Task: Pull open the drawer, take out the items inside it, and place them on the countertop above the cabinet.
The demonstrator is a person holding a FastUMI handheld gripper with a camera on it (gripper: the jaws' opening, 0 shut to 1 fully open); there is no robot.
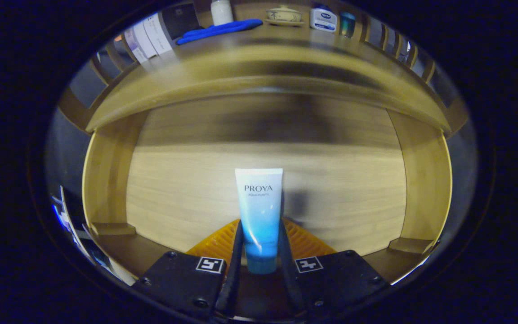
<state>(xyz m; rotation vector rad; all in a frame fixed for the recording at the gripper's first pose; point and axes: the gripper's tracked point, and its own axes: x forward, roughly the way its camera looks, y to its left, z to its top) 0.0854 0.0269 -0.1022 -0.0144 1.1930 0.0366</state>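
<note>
Your hand-held gripper (259, 252) is closed on the blue-and-white tube (259, 211), both fingers pressing its lower sides, cap end down between them; the tube stands upright over the open drawer (160, 193), whose pale wooden floor and side walls surround it. Beyond, on the bench (250, 49), lie a blue cloth (218, 30), a white bottle (221, 11), a lidded bowl (283, 15) and a small jar (323, 19).

Tube (259, 211) btwn claw (260, 245) fingers, in drawer (173, 189).
</note>
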